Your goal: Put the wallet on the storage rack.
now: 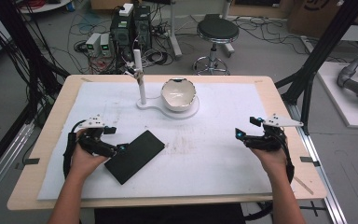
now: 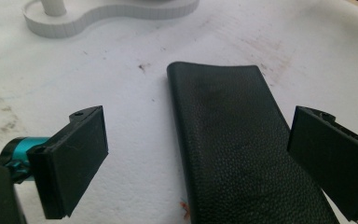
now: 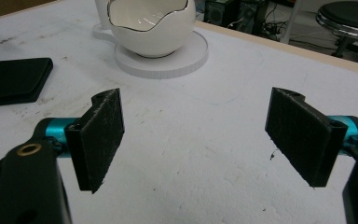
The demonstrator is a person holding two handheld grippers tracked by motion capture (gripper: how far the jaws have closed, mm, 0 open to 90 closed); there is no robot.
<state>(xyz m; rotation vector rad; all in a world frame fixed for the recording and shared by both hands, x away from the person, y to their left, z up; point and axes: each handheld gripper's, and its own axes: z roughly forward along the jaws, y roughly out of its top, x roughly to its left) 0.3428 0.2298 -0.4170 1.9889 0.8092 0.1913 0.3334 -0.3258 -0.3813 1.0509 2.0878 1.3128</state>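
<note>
Approach to the black case (image 1: 134,156): both grippers open, nothing held yet.

The case lies flat on the white mat (image 1: 214,158), toward the table's (image 1: 279,100) front-left corner, its long axis running diagonally. The left gripper (image 1: 116,140) hangs at the case's left end; in the left gripper view its jaws stand wide apart and empty, one over bare mat, the other over the case's right edge, so the case (image 2: 235,140) sits off-centre between them. The right gripper (image 1: 242,135) waits near the table's right edge, jaws equally wide and empty, well apart from the case. The bowl (image 1: 179,93) on its stand (image 1: 141,79) sits by the far edge. Judged step: lining up for the pick. The next move probably calls for shifting the left gripper sideways to straddle the case, lowering, then closing across its narrow width.
</note>
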